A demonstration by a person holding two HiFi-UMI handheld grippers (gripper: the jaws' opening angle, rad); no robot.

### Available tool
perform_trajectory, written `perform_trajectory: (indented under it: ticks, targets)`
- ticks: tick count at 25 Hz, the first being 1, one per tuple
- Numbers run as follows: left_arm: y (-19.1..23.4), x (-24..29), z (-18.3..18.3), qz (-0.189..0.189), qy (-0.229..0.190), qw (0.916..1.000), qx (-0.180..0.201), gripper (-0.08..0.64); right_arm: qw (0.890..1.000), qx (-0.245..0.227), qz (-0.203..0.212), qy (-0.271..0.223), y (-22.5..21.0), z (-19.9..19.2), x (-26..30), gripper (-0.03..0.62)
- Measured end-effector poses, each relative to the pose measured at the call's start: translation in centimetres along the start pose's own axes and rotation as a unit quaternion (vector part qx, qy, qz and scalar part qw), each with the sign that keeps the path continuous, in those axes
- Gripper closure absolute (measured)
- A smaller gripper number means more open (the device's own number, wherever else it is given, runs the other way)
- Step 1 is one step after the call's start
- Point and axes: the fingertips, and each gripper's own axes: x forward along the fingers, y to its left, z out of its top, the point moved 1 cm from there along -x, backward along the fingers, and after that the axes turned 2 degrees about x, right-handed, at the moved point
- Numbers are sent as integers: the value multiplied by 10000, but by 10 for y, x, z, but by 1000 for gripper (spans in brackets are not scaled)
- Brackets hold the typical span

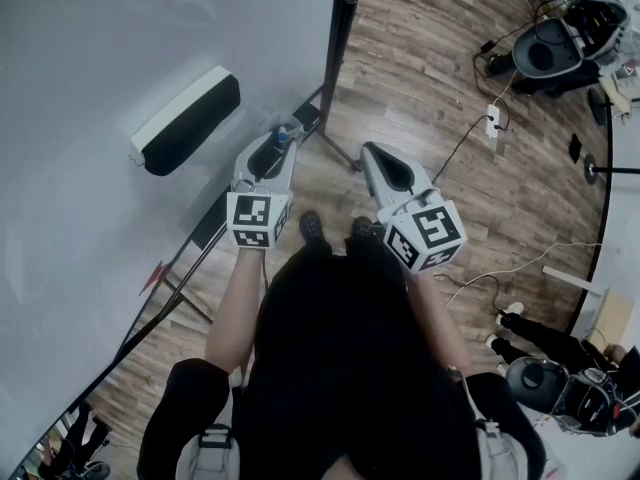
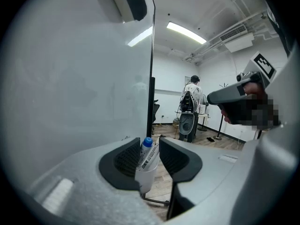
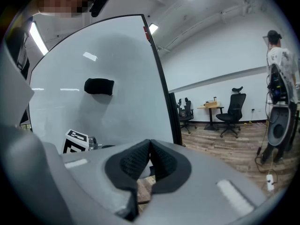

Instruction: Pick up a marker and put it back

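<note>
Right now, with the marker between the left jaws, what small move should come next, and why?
Probably draw the left hand-held gripper straight back. The blue-capped marker stands in its white cup and the jaws are apart, not pressing it, so it looks put back.

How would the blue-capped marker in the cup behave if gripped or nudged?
The marker looks stiff and light, so it probably lifts easily. Its round, smooth barrel may slip or roll if laid flat. It leans loosely in the cup, so a nudge would likely tilt it.
</note>
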Motion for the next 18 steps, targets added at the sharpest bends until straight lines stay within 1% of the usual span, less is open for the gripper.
perform_trajectory:
  ticks: [5, 8, 13, 18]
  targets:
    - [0, -4, 2, 106, -22, 9999, -6, 430, 10000, -18, 70, -9, 1, -2, -5, 591]
    - [-1, -8, 1, 238, 28, 9997, -20, 431, 9998, -14, 188, -7, 0, -3, -9, 591]
    - [-7, -22, 5, 663, 50, 9978, -75, 431, 9986, -40, 535, 13, -2, -4, -17, 591]
    - [-29, -45, 15, 1119, 42, 9937, -104, 431, 9951, -112, 986, 14, -5, 3, -35, 591]
